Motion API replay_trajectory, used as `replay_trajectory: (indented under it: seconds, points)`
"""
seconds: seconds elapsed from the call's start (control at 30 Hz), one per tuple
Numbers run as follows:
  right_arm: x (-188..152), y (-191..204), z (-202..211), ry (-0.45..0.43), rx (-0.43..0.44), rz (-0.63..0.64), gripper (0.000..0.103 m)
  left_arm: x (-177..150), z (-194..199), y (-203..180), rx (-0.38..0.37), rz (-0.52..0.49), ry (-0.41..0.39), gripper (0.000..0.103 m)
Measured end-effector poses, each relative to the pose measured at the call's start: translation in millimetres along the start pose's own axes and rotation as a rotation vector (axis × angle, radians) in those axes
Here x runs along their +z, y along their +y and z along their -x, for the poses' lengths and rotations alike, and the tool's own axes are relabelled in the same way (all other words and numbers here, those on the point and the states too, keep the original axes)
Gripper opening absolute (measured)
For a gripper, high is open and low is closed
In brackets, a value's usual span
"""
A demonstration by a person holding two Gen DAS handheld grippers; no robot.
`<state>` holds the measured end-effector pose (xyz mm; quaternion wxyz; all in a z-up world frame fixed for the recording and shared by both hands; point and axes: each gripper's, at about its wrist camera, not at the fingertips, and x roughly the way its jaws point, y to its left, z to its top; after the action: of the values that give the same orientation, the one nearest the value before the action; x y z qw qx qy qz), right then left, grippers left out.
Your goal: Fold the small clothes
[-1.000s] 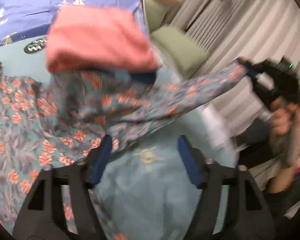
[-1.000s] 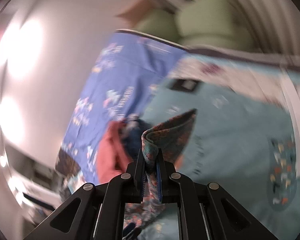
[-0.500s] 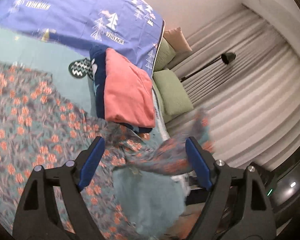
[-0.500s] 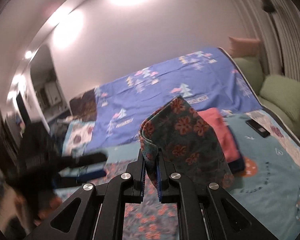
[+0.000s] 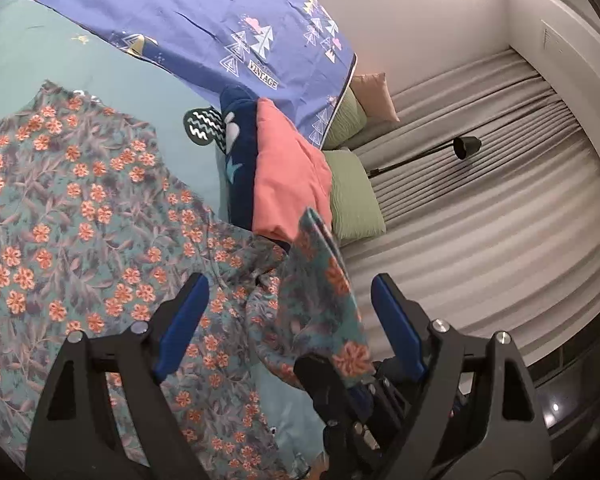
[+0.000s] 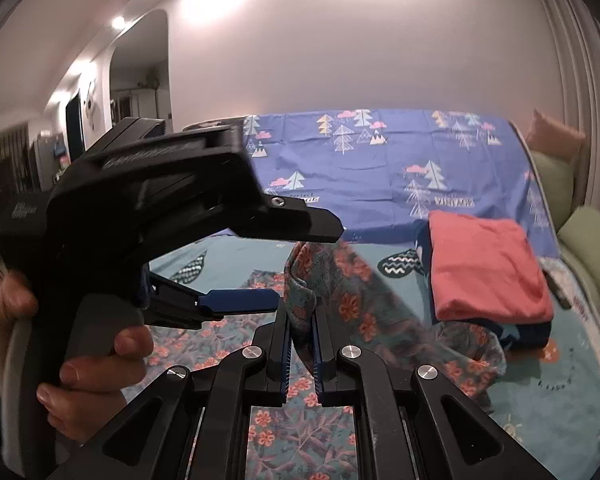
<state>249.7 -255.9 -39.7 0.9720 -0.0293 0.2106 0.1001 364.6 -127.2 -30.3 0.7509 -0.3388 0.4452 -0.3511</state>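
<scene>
Floral teal garment (image 5: pixel 80 216), spread flat, one corner lifted

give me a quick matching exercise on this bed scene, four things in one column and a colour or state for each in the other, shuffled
Things
1. floral garment
2. folded top on the stack
3. right gripper
4. left gripper

Colour or state
a. salmon pink
b. jaws wide apart, pads pressing on nothing
c. teal with orange flowers
d. clamped on a fold of cloth

Pairs: 1-c, 2-a, 3-d, 4-b
</scene>
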Motion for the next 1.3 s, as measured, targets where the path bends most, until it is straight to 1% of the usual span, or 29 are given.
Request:
replay_trajectory:
  seconds: [0.03,0.1,0.13,0.17,0.2,0.23,0.27,0.3,0.33,0.43,0.6,0.7,0.83,1.07,1.2,1.3]
  points:
    - [-3.2,7.7,2.7,-0.003,-0.008,0.016,0.008,-0.4,2.2,2.1,0.017,0.000,-0.008,0.073]
    - [-6.4,19.3,2.6,-0.001,-0.024,0.051,0.008,-0.4,2.2,9.3,0.029,0.021,-0.002,0.064]
    - [-8.6,26.2,2.0,-0.003,-0.037,0.078,0.008,-0.7,0.9,15.0,0.011,0.041,0.018,0.054]
    - [-10.6,31.8,1.8,-0.004,-0.047,0.099,0.008,-1.1,0.8,18.7,0.001,0.052,0.028,0.049]
    - [-12.5,38.2,0.9,-0.003,-0.053,0.119,0.008,-1.7,1.2,22.8,-0.001,0.060,0.035,0.040]
    - [-14.4,44.6,-1.3,0.001,-0.058,0.137,0.008,-2.5,3.8,25.0,0.002,0.057,0.029,0.027]
    - [-15.3,49.7,-3.5,0.003,-0.063,0.151,0.008,-2.7,6.7,26.3,0.008,0.049,0.018,0.022]
    - [-17.2,57.1,-3.8,0.003,-0.065,0.163,0.008,-2.4,10.2,27.7,0.011,0.039,0.006,0.014]
    - [-17.8,63.3,-5.2,0.004,-0.067,0.175,0.008,-0.8,15.8,29.8,0.009,0.033,-0.009,0.010]
    - [-14.9,79.2,-9.1,-0.002,-0.058,0.191,0.008,6.6,32.0,33.5,0.005,0.035,-0.044,0.009]
    - [0.8,105.4,-17.5,-0.020,-0.025,0.199,0.008,21.2,67.9,38.3,0.019,0.014,-0.113,0.009]
    - [10.8,123.7,-25.5,-0.028,0.002,0.214,0.008,29.1,90.9,47.8,0.024,0.012,-0.149,0.009]
    - [14.0,146.0,-38.8,-0.027,0.026,0.247,0.008,33.2,115.4,70.9,0.038,0.029,-0.181,0.009]
    - [-6.0,174.6,-77.2,0.050,0.077,0.260,0.009,25.1,134.5,135.5,0.050,0.114,-0.206,0.009]
    - [-21.5,179.0,-98.7,0.120,0.103,0.248,0.010,11.7,138.0,173.4,0.050,0.153,-0.234,0.008]
    - [-36.3,177.6,-110.0,0.187,0.153,0.215,0.014,-2.0,137.9,203.4,0.047,0.206,-0.243,0.007]
